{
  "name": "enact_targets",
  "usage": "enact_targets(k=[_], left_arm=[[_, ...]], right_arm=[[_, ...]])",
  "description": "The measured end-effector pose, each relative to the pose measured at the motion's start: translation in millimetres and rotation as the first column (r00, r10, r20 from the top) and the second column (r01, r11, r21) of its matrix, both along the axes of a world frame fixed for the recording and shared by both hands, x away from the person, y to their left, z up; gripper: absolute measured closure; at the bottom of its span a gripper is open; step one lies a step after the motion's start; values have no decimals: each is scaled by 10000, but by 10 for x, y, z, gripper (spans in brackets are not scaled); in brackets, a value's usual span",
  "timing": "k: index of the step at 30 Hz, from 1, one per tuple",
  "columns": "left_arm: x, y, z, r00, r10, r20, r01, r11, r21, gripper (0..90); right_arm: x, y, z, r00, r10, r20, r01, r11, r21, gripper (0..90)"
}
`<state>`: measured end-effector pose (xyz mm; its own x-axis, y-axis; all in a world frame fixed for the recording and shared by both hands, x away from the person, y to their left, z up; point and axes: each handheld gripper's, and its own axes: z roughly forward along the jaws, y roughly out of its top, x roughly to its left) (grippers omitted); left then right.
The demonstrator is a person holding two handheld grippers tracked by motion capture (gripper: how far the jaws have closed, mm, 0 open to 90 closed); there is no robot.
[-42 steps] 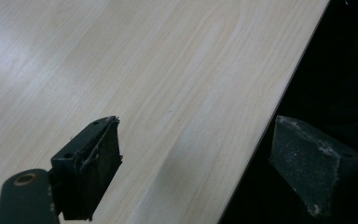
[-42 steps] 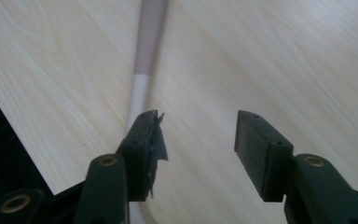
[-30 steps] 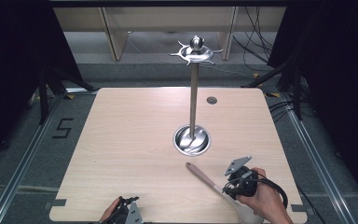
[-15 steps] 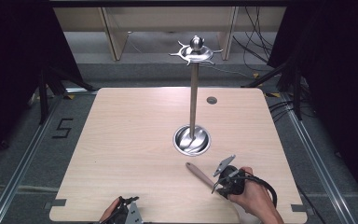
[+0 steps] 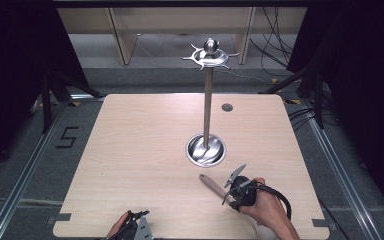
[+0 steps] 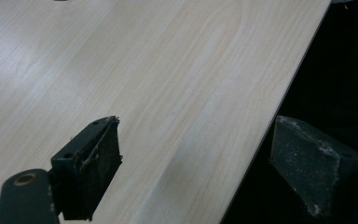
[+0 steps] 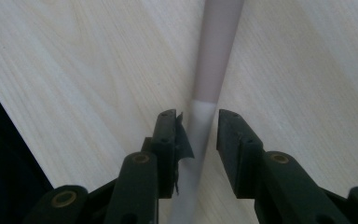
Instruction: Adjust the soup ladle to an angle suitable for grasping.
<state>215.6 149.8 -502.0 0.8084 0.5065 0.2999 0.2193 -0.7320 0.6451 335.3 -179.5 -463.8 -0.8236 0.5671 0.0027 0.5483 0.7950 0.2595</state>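
Left gripper (image 5: 136, 226) at the table's (image 5: 130, 150) near edge with jaws wide apart over bare wood, right gripper (image 7: 198, 135) low with jaws slightly apart either side of a handle (image 7: 214, 51) lying on the table, stand (image 5: 207, 100) beyond, upright in its round base.

Utensil (image 7: 213, 70) head hidden under right tongs (image 5: 228, 188) — left tongs (image 5: 139, 226) cut by frame edge.
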Motion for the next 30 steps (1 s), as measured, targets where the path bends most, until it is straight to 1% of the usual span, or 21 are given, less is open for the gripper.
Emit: enact_targets(k=[1, 4, 5, 7, 8, 10, 11, 14, 16, 17, 19, 20, 21, 22, 24, 25, 26, 27, 28, 29, 30], left_arm=[[1, -1, -2, 10000, 10, 24, -10, 10000, 27, 149], [-5, -5, -3, 10000, 36, -16, -36, 9999, -151, 150], [-5, -2, 2, 10000, 12, -11, -12, 10000, -89, 150], [-5, 2, 6, 10000, 0, -31, 0, 9999, -130, 149], [-6, 1, 5, 10000, -10, -46, 9, 9999, -173, 150], [-4, 1, 5, 10000, 7, -16, -7, 9999, -115, 150], [-5, 0, 2, 10000, 12, -7, -12, 10000, -88, 149], [-4, -4, -2, 9999, -69, -115, 68, 9999, -138, 150], [-9, -5, 1, 10000, -15, -46, 14, 9999, -140, 149], [-8, -4, 2, 10000, -5, -15, 5, 9999, -114, 150], [-8, -2, 3, 10000, -8, -12, 8, 10000, -86, 150], [-8, -3, 3, 10000, -3, -14, 2, 9999, -105, 150], [-8, -4, 2, 10000, -10, -17, 10, 9999, -113, 150], [-8, -4, 2, 10000, -19, -12, 19, 9999, -104, 149], [-3, -9, -6, 9999, -113, -111, 111, 9998, -177, 150], [-3, -9, -6, 9999, -95, -107, 93, 9998, -161, 150], [-3, -9, -6, 9999, -95, -107, 93, 9998, -161, 150], [-7, -5, 1, 10000, -25, -15, 25, 10000, -75, 150], [-8, -5, 2, 10000, -45, -48, 45, 10000, -80, 150], [-9, -3, 6, 9999, -97, -104, 96, 9999, -91, 150], [-9, -3, 6, 9999, -101, -92, 100, 9999, -89, 150]], right_arm=[[18, -4, -3, 9997, 256, 57, -255, 9996, -81, 690], [27, 19, -20, 10000, 52, -52, -53, 9998, -217, 693], [39, 21, -20, 9999, 168, -28, -169, 9996, -214, 694], [41, 30, -27, 9999, 1, -146, -4, 9997, -240, 694], [50, 29, -28, 9999, 118, -110, -120, 9996, -242, 694], [55, 36, -32, 9998, 13, -210, -19, 9996, -281, 694], [70, 38, -33, 9999, 92, -118, -95, 9996, -271, 694], [82, 65, -36, 9997, -124, -219, 115, 9992, -390, 694], [92, 87, -41, 9995, -62, -314, 47, 9988, -485, 694], [108, 94, -44, 9996, 165, -219, -178, 9979, -629, 694], [111, 118, -41, 9992, -38, -389, 13, 9979, -648, 695], [129, 122, -48, 9995, 147, -294, -167, 9973, -717, 698], [141, 121, -61, 9995, 121, -304, -146, 9963, -846, 699], [141, 135, -69, 9993, -31, -379, 1, 9969, -785, 699], [157, 144, -76, 9995, 128, -302, -156, 9956, -927, 700], [152, 153, -86, 9981, -94, -602, 42, 9963, -854, 700], [178, 149, -85, 9986, 266, -462, -313, 9940, -1044, 704], [162, 162, -89, 9979, -63, -651, -9, 9940, -1095, 704], [181, 159, -103, 9979, 204, -613, -267, 9942, -1043, 709], [167, 185, -99, 9981, -17, -618, -56, 9930, -1176, 716], [178, 177, -116, 9976, 153, -681, -228, 9935, -1115, 724]])
